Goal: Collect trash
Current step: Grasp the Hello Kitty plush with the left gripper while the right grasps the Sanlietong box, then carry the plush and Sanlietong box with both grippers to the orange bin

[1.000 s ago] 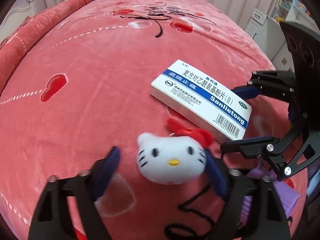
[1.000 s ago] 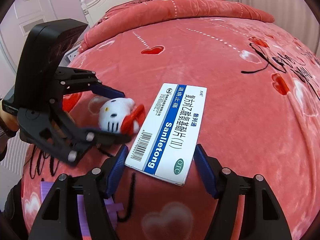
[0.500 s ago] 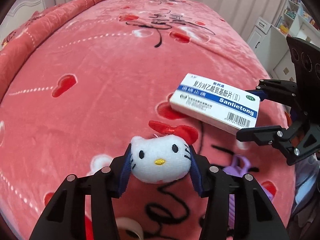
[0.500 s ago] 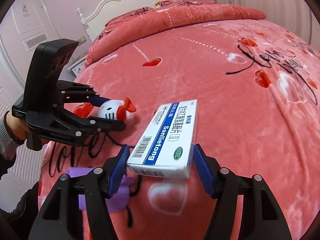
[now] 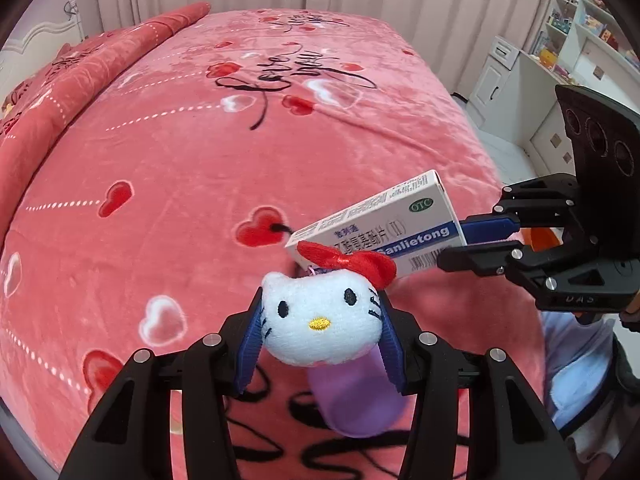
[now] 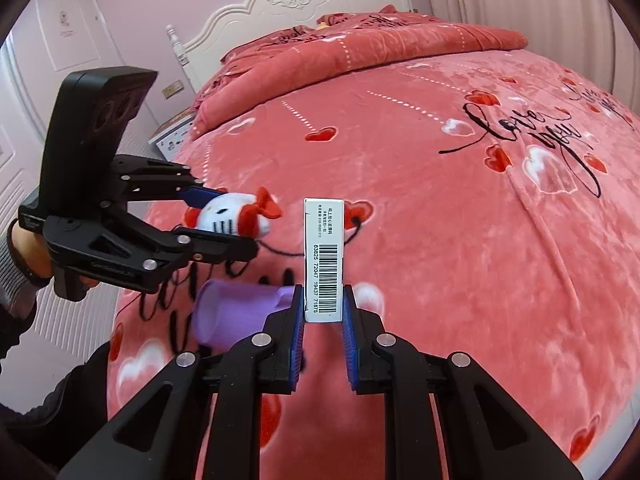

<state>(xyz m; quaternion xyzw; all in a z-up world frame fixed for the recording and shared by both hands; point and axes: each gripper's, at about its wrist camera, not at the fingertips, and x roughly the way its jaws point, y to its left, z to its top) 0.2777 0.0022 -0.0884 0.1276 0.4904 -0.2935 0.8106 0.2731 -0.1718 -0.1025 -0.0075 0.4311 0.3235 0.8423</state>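
Note:
My left gripper [image 5: 320, 336] is shut on a white plush cat head [image 5: 320, 326] with a red bow, held above the pink bedspread [image 5: 168, 152]. In the right wrist view the same plush cat head [image 6: 234, 216] sits between the left gripper's fingers [image 6: 208, 196]. My right gripper [image 6: 323, 312] is shut on a white and blue medicine box [image 6: 324, 256], turned edge-on with its barcode facing the camera. From the left wrist view the medicine box [image 5: 384, 224] hangs off the right gripper [image 5: 464, 240], just behind the plush.
A purple cup [image 6: 236, 312] lies on its side on the bedspread below both grippers, also seen as the purple cup [image 5: 356, 396]. A folded red quilt [image 6: 360, 52] and white headboard [image 6: 296, 4] lie far off. White cabinets [image 5: 516, 92] stand beside the bed. A person's sleeve [image 6: 16, 272] holds the left gripper.
Both grippers closed on their objects and rose off the bedspread. The medicine box turned from lying flat to edge-on in the right gripper. The plush left the bed.

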